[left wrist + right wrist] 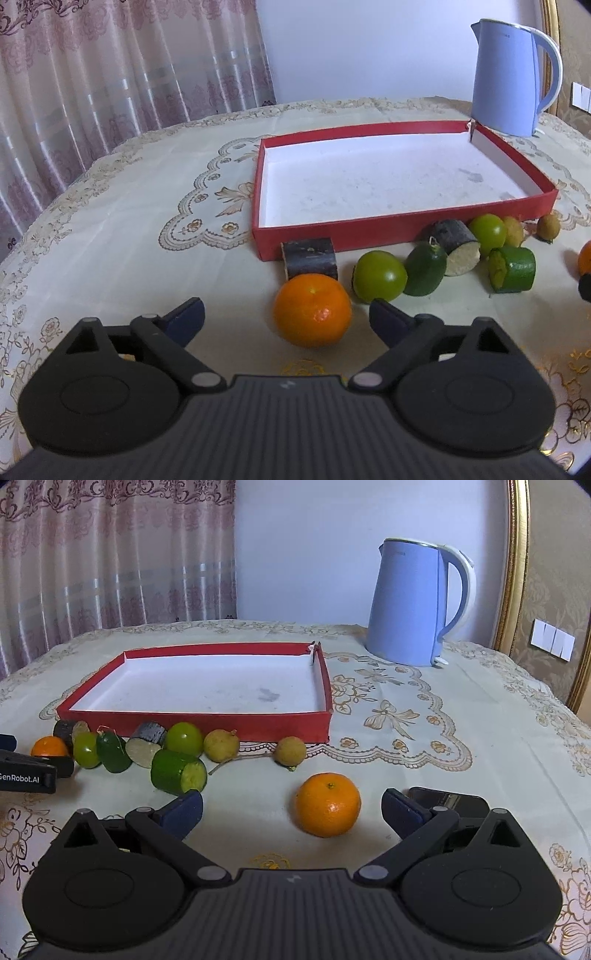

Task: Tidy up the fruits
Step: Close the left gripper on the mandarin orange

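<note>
A round worktop wears a cream cloth with gold and brown embroidered flowers and scalloped lace motifs. Behind it on the left hang pink patterned curtains with sheer striped panels that let in soft daylight. The back wall is plain pale lilac. On the right runs a gilded frame, beside patterned beige wallpaper bearing a white switch plate.

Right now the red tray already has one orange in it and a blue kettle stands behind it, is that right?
Not quite. The red tray holds nothing, as the right wrist view shows; both oranges still lie on the tablecloth in front of it. The blue kettle does stand behind it.
</note>
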Demonstrator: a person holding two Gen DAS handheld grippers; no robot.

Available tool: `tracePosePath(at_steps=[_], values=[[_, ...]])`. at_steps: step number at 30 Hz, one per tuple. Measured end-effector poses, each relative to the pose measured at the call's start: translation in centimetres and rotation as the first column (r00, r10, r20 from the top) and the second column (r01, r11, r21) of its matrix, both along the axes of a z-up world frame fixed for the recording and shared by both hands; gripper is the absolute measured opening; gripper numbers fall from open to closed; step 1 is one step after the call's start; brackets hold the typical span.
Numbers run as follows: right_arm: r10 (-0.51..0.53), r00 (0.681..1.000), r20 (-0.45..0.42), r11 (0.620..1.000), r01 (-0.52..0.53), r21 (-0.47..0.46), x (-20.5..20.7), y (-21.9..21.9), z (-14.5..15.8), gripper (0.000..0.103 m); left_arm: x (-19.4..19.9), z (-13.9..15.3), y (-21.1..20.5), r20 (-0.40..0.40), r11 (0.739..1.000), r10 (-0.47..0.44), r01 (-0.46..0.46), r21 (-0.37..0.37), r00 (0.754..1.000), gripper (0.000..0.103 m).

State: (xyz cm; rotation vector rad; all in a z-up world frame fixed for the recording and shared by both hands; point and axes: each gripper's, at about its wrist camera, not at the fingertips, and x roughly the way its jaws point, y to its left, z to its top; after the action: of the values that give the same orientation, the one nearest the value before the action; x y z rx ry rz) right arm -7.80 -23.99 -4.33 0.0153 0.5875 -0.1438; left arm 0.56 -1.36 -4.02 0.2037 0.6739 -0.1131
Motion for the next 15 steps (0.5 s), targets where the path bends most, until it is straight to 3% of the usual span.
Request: tracePosePath(at_steps=[6,11,15], values=[[-0.009,1.000,0.012,1.000,0.009,0.004,-0.1,-0.4,0.2,0.103,0.4,-0.3,0.3,-0.018,1.000,-0.002,0.002,-0.019,1.000,0.083],[-0.011,1.000,0.012,1.000,0.011,0.014,-0.1,-0.9,0.2,0.103,0.4,-0.1,0.3,-0.041,0.997,-0.035,0.032,-0.069,0.999,0.043],[-0.013,1.000,0.013,1.000,0.013,0.017,-0.1,-1.2,0.3,0.103,0.1,0.1,-0.3,-0.035,0.998,-0.035,0.034,-0.047,0.999,0.043]])
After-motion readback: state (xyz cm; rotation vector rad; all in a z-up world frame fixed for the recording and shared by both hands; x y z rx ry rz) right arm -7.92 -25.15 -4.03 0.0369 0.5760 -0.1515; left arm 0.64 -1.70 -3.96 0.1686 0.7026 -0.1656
